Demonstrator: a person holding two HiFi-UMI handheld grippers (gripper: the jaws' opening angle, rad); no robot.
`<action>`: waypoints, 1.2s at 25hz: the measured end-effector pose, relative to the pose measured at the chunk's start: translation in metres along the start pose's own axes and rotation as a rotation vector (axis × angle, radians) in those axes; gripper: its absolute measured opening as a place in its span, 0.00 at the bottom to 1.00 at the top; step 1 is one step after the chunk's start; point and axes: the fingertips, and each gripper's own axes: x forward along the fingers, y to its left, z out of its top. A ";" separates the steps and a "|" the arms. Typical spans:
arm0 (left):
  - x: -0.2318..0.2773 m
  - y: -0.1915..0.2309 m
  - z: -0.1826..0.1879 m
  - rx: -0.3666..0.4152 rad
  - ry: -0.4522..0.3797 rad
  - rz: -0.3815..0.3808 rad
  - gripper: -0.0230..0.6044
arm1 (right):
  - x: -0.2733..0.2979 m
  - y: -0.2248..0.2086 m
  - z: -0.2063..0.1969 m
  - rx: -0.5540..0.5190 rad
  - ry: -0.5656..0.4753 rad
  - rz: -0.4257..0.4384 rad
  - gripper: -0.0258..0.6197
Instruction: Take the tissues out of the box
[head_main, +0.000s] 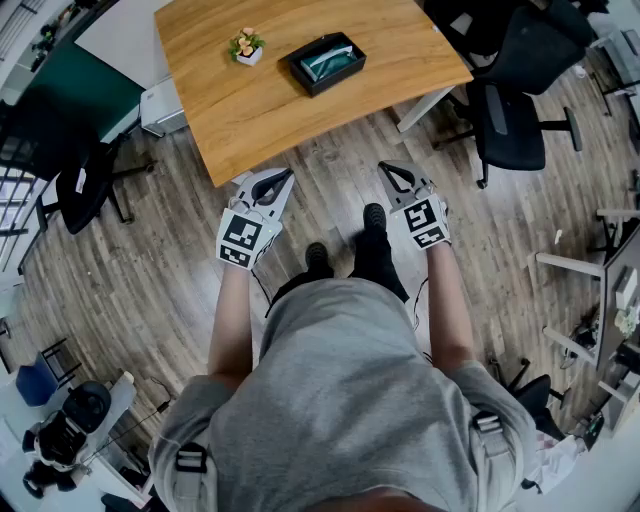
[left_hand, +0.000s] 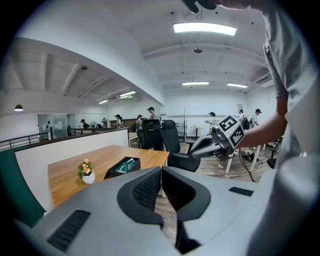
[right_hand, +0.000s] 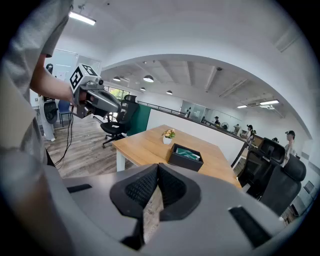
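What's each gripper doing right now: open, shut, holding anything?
Left gripper: shut, nothing between its jaws.
Right gripper: shut, nothing between its jaws.

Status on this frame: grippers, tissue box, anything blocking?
Left gripper shut, empty; right gripper shut, empty. Both held short of the wooden table. Black tissue box on it, untouched, beside a small potted plant. Path clear.
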 end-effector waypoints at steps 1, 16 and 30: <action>-0.005 -0.002 -0.001 0.003 -0.006 -0.003 0.07 | -0.001 0.005 0.001 -0.007 0.003 -0.001 0.05; -0.031 -0.016 0.001 0.041 -0.037 -0.072 0.07 | -0.015 0.044 0.012 -0.020 0.013 -0.054 0.05; -0.035 -0.006 0.006 0.049 -0.066 -0.078 0.08 | -0.008 0.040 0.022 0.032 -0.014 -0.068 0.10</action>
